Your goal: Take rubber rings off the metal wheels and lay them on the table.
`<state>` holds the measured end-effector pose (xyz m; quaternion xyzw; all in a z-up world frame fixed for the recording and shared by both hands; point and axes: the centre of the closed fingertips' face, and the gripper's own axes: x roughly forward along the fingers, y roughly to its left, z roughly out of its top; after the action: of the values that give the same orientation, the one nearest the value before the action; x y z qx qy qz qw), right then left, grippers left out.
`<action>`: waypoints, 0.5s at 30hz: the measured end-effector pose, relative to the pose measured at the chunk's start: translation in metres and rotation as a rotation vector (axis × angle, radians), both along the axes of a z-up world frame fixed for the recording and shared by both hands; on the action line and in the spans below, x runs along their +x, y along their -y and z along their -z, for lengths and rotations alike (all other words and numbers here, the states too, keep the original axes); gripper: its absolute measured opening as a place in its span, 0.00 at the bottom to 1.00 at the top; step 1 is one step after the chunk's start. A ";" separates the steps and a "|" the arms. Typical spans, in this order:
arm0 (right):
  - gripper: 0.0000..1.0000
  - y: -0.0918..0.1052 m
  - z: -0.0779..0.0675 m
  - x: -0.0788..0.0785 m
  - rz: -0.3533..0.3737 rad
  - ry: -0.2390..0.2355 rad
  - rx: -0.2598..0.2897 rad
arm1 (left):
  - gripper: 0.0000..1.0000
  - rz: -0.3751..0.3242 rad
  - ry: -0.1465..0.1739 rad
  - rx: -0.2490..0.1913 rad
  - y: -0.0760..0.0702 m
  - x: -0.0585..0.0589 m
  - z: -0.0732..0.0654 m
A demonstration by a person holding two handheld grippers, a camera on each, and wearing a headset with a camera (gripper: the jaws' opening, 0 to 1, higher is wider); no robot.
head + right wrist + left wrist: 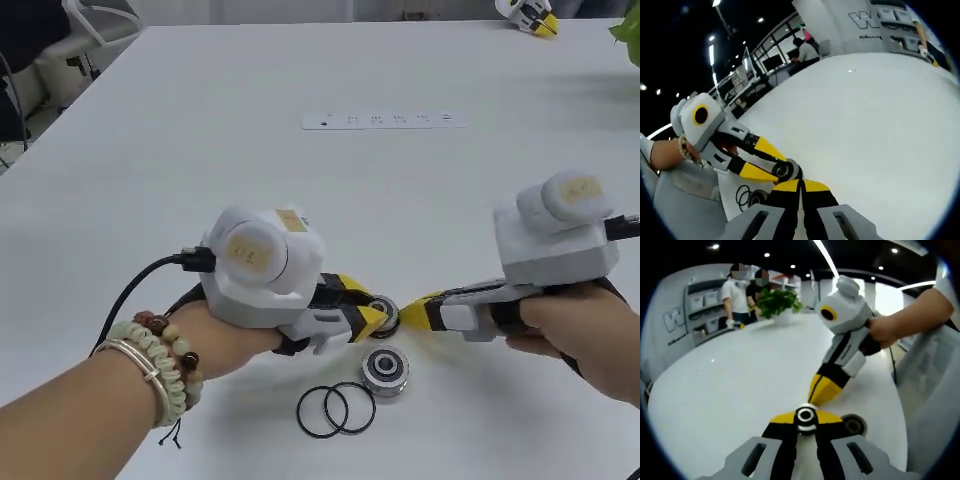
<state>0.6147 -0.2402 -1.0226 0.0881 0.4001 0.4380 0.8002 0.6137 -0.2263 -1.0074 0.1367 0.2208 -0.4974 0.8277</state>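
My left gripper [372,318] [805,423] is shut on a small metal wheel [386,311] [805,414], held just above the white table [200,150]. My right gripper [417,312] [800,187] has its yellow tips pressed together and touches that wheel from the right; I cannot tell whether a ring is pinched. A second metal wheel [385,368] [854,425] [759,198] lies flat on the table below them. Two black rubber rings [336,408] [744,195] lie overlapping beside it, toward me.
A white strip with sockets [385,121] is set in the table's middle. Another yellow-tipped tool [530,15] lies at the far edge, near a green plant [630,35] [777,300]. A chair [90,30] stands beyond the far left corner. People [740,290] stand by shelves.
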 end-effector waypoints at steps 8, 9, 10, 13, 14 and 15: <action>0.00 0.000 -0.001 -0.004 0.050 -0.098 0.060 | 0.14 0.009 0.005 -0.002 0.000 -0.001 0.000; 0.00 -0.001 -0.004 -0.004 0.059 -0.109 0.080 | 0.14 0.010 0.007 -0.004 0.000 -0.001 0.000; 0.00 -0.002 -0.005 -0.004 0.066 -0.120 0.092 | 0.14 0.010 0.007 -0.009 0.000 -0.001 0.000; 0.00 -0.002 -0.007 -0.005 0.074 -0.134 0.100 | 0.14 0.009 0.007 -0.014 -0.001 -0.002 0.000; 0.00 -0.002 -0.008 -0.005 0.080 -0.147 0.108 | 0.14 0.008 0.007 -0.014 -0.001 -0.002 0.000; 0.00 -0.003 -0.009 -0.005 0.083 -0.155 0.119 | 0.14 0.008 0.008 -0.014 -0.001 -0.002 0.000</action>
<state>0.6093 -0.2372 -1.0135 0.1857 0.4302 0.4192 0.7777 0.6116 -0.2256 -1.0070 0.1338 0.2134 -0.5019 0.8274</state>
